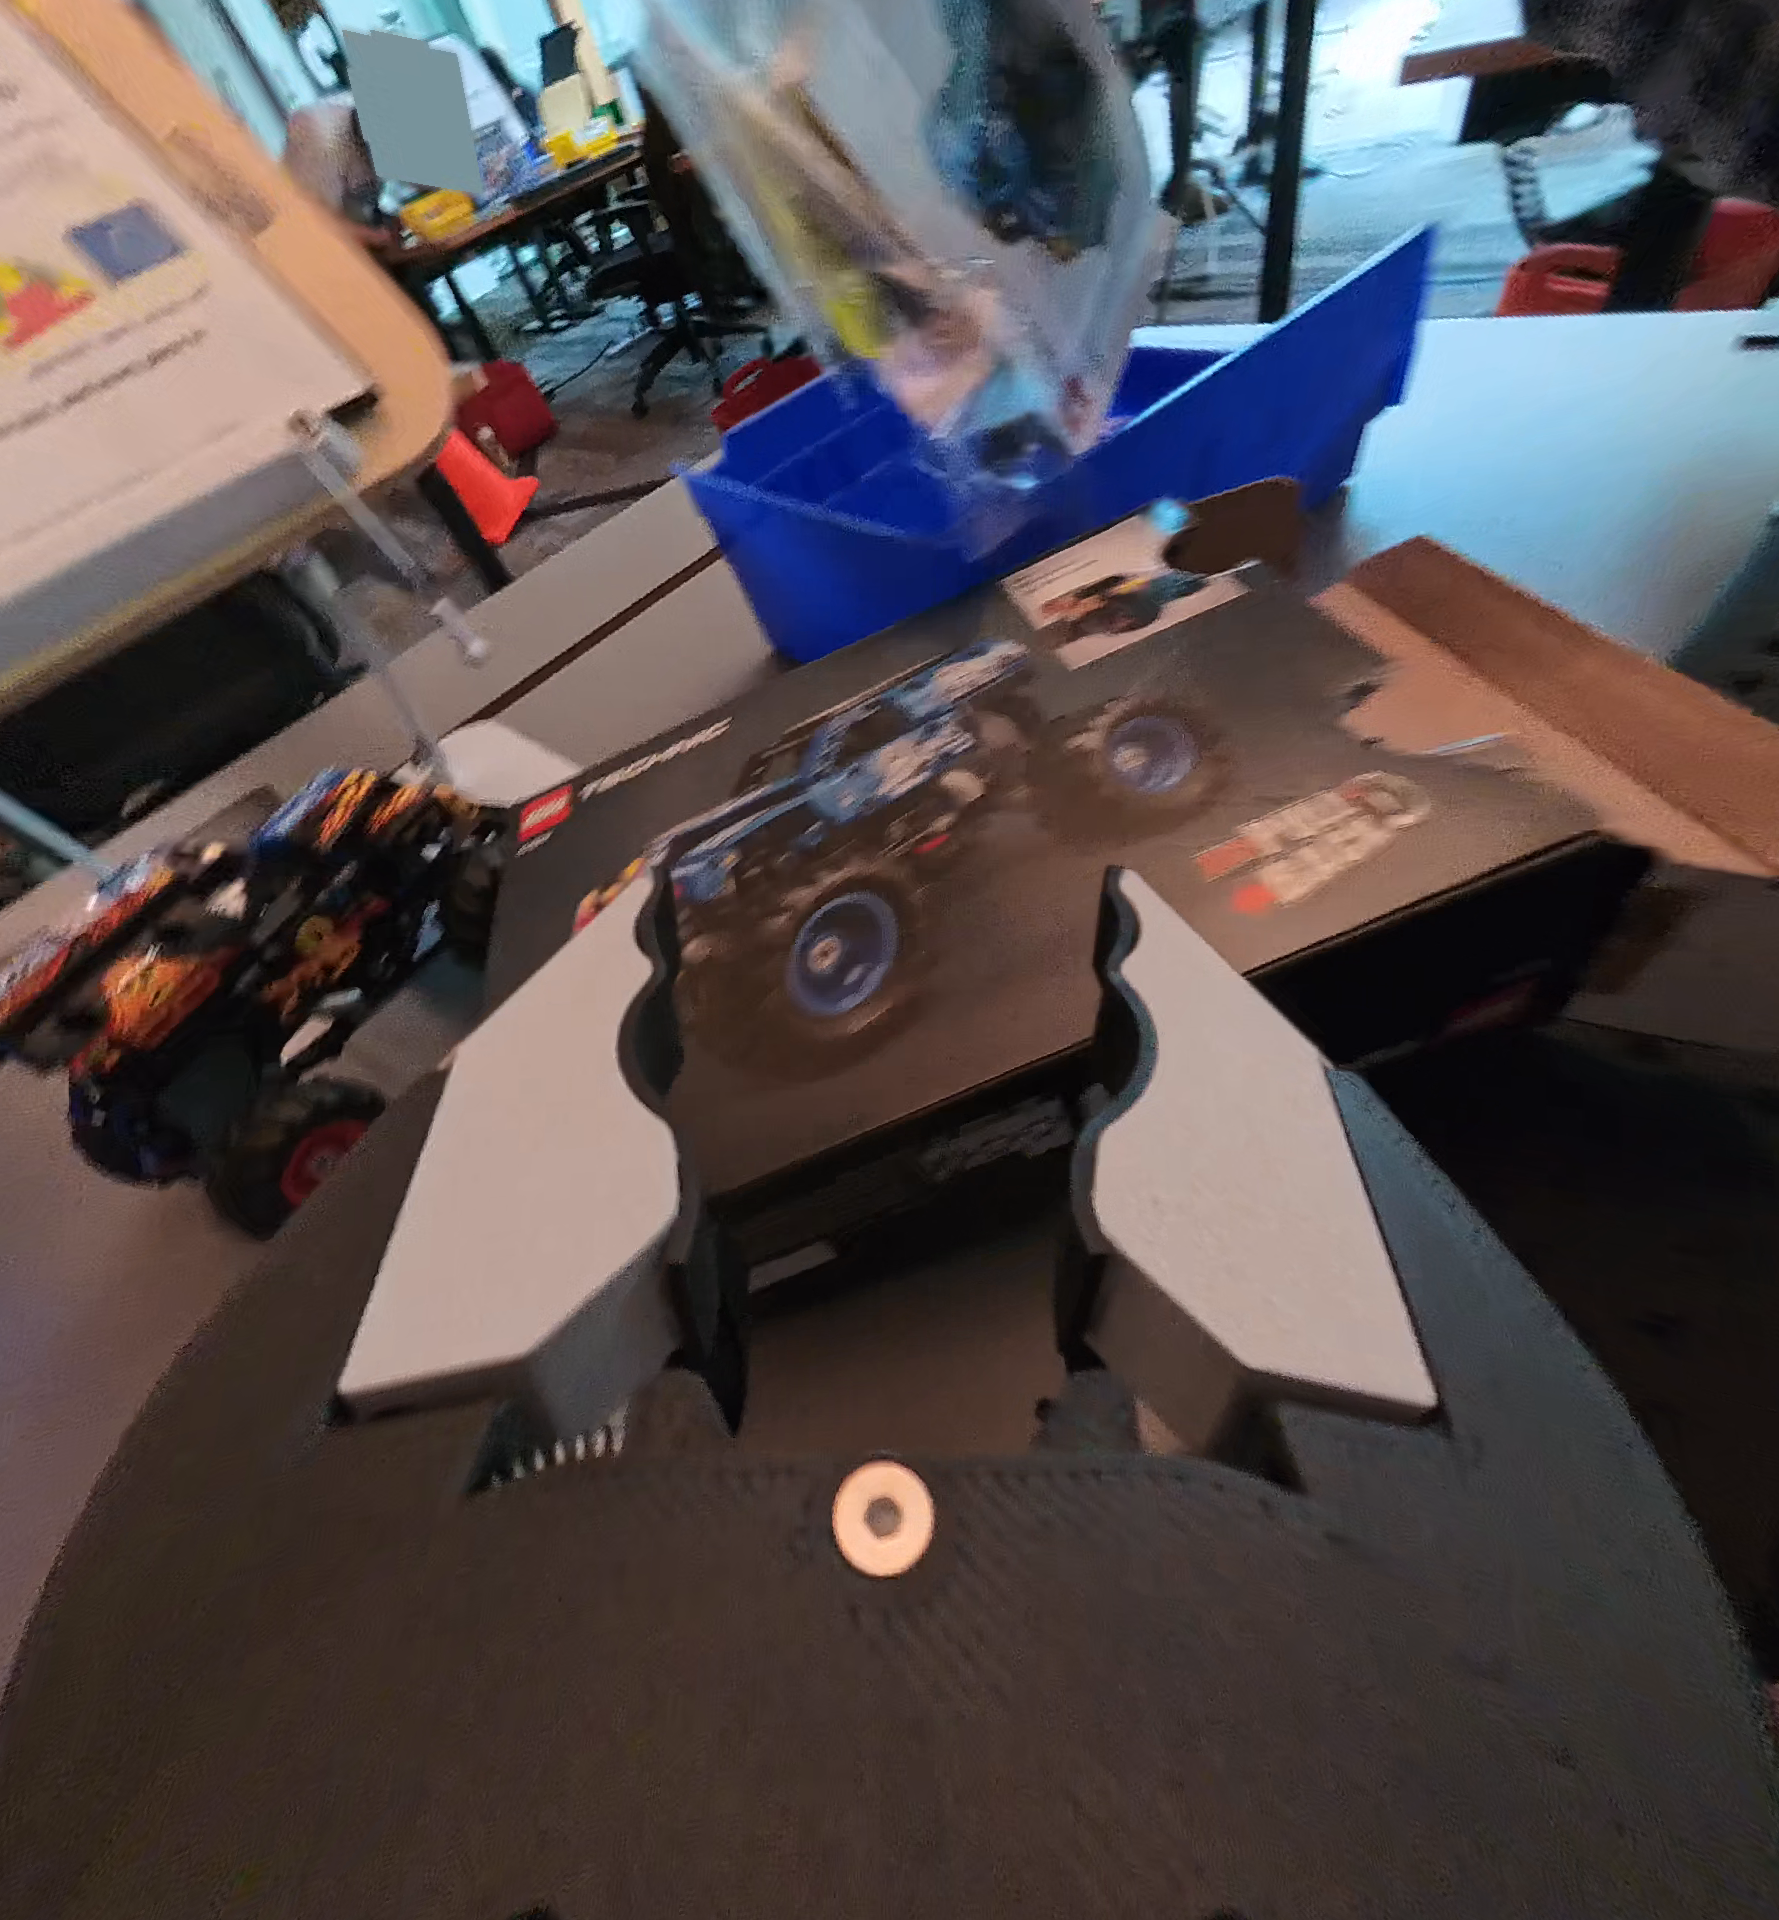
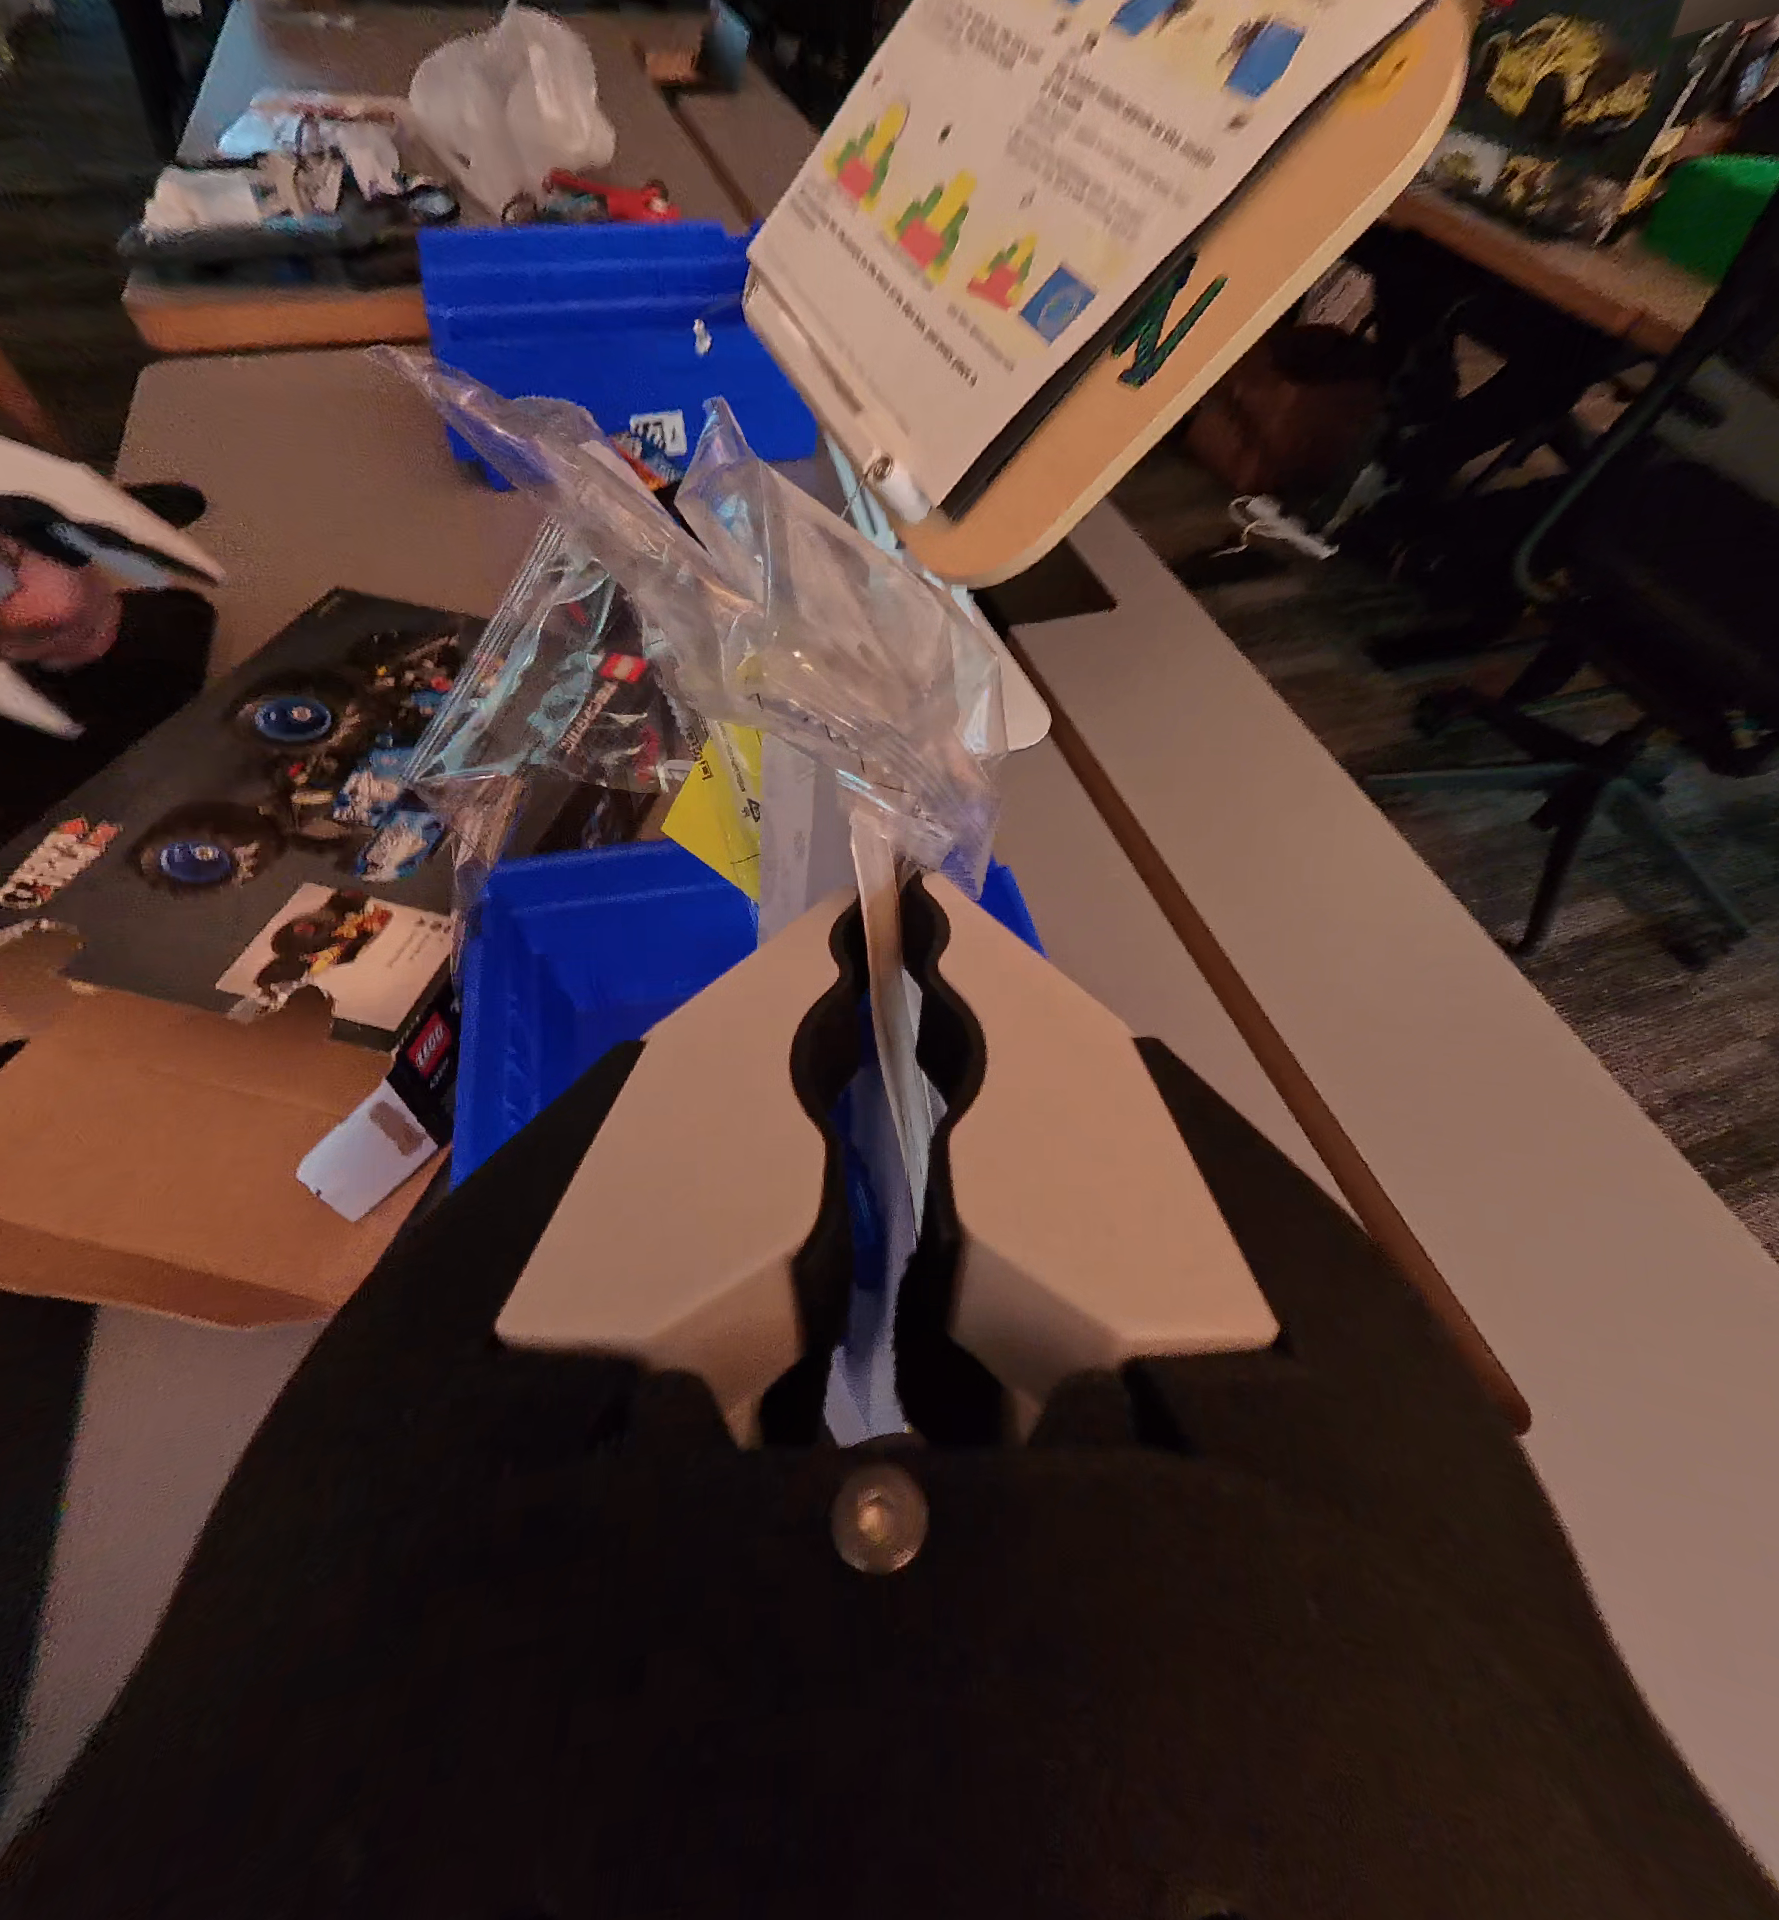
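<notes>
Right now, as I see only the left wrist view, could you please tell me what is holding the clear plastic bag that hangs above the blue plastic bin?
Observer: The right gripper is shut on the clear plastic bag, pinching one edge of it between its fingers, over the blue plastic bin.
Operator: Thank you. Is my left gripper touching that bag anywhere?
Observer: No. From the right wrist view, the left gripper is open and off to the side, by the dark cardboard toy box, with a clear gap between it and the bag.
</notes>
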Tool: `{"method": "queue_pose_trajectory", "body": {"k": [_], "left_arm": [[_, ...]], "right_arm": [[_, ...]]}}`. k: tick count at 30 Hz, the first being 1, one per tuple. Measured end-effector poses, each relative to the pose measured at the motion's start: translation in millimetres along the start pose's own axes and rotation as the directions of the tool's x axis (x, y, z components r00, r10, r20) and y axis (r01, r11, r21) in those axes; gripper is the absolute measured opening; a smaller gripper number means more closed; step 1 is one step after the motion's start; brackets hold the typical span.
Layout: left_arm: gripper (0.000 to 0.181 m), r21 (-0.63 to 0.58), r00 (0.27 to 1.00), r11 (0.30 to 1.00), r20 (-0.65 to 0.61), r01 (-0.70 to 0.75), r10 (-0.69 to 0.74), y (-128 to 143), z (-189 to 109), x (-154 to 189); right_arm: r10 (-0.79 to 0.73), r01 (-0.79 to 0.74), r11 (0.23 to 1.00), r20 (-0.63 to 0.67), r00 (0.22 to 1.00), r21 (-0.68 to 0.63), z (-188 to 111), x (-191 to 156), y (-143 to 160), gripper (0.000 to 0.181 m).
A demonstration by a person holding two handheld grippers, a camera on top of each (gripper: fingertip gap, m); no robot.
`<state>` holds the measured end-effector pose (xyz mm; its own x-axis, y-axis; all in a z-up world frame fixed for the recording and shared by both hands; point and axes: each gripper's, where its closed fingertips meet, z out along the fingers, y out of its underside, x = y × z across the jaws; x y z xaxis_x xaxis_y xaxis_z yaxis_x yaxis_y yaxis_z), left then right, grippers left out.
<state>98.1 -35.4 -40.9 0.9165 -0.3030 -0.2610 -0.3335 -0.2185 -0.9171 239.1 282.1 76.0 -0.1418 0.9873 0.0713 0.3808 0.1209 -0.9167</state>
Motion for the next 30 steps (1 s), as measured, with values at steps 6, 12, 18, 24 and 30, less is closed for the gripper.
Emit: {"method": "queue_pose_trajectory", "body": {"k": [6, 12, 18, 24, 30], "left_arm": [[0.102, -0.039, 0.984, 0.988, -0.097, -0.153, 0.148, -31, 14, 74], [0.105, -0.205, 0.984, 0.967, -0.122, -0.152, 0.129, -6, 42, 118], [0.046, -0.222, 0.992, 0.967, -0.046, -0.122, 0.114, -1, 47, 117], [0.014, -0.202, 0.981, 0.960, -0.021, -0.196, 0.195, -3, 48, 119], [0.000, -0.169, 0.970, 0.956, 0.015, -0.238, 0.244, -15, 45, 119]], "right_arm": [[-0.007, 0.012, 0.997, -0.066, 0.998, 0.070, -21, -15, -32, 0.002], [-0.033, 0.045, 0.988, -0.080, 0.996, 0.145, -43, -52, -60, 0.001], [-0.045, 0.058, 0.979, -0.069, 0.997, 0.196, -58, -84, -68, 0.001], [-0.064, 0.068, 0.963, -0.023, 0.998, 0.259, -70, -121, -76, 0.002], [-0.079, 0.068, 0.945, 0.021, 0.997, 0.319, -77, -158, -83, 0.002]]}}
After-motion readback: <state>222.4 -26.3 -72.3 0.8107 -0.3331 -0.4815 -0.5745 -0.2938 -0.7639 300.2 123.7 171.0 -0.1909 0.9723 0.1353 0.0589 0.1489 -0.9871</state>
